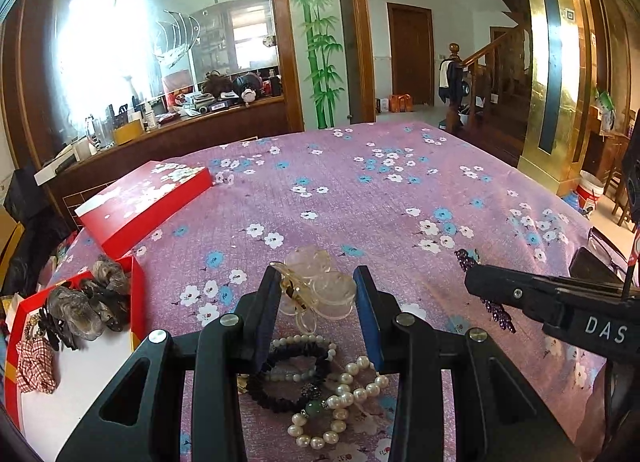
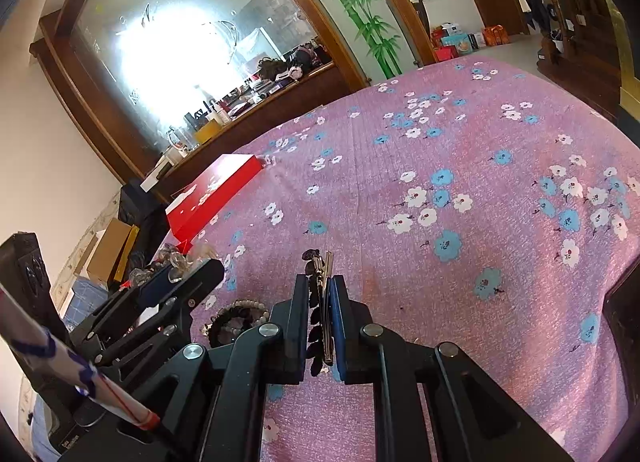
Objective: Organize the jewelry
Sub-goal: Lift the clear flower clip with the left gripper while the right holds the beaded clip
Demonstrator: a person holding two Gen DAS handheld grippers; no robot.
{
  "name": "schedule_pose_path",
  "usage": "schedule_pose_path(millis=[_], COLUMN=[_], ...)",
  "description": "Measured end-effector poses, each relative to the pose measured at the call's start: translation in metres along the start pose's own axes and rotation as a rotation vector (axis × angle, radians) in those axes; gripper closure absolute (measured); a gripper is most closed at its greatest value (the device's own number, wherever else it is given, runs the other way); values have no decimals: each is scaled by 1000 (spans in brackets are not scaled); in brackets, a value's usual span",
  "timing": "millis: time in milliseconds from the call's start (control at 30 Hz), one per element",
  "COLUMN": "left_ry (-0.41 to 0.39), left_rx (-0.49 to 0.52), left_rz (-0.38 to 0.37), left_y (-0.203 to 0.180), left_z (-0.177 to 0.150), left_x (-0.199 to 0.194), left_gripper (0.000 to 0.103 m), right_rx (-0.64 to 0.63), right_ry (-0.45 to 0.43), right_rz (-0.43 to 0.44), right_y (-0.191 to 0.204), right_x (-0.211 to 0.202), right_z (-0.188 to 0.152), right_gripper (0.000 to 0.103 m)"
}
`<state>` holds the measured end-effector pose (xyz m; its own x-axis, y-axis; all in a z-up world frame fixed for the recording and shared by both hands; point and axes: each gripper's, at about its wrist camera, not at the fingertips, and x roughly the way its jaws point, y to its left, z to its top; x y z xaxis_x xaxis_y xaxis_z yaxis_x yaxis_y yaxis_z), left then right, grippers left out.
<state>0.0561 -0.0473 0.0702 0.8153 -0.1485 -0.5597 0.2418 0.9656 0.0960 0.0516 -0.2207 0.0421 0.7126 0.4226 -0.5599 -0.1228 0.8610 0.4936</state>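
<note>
Currently the left claw [image 1: 316, 294] pinches a clear flower hair clip [image 1: 320, 290]. The open red box [image 1: 138, 294] lies to its left on the bed [image 1: 360, 198]. Farther from the box, the right claw [image 2: 320, 302] is pressed onto a purple beaded barrette [image 2: 320, 302], long axis along its fingers.

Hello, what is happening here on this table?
A person is sorting jewelry with two handheld grippers. The left gripper holds a clear hair claw between its fingers, above the pearl bracelets. The right gripper is shut on a beaded hair clip. The open red box at left already contains hair accessories.
</note>
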Motion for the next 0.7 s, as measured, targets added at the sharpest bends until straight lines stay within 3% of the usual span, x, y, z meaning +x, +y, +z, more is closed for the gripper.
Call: schedule_pose_path(millis=[700], left_ry=[12], left_rx=[-10], left_rz=[-6], left_y=[3], left_z=[0], left_x=[2], left_gripper=[67], right_rx=[-12], right_ry=[27], right_rz=[12], right_y=[4], right_x=[4], right_z=[-5], right_gripper=[92])
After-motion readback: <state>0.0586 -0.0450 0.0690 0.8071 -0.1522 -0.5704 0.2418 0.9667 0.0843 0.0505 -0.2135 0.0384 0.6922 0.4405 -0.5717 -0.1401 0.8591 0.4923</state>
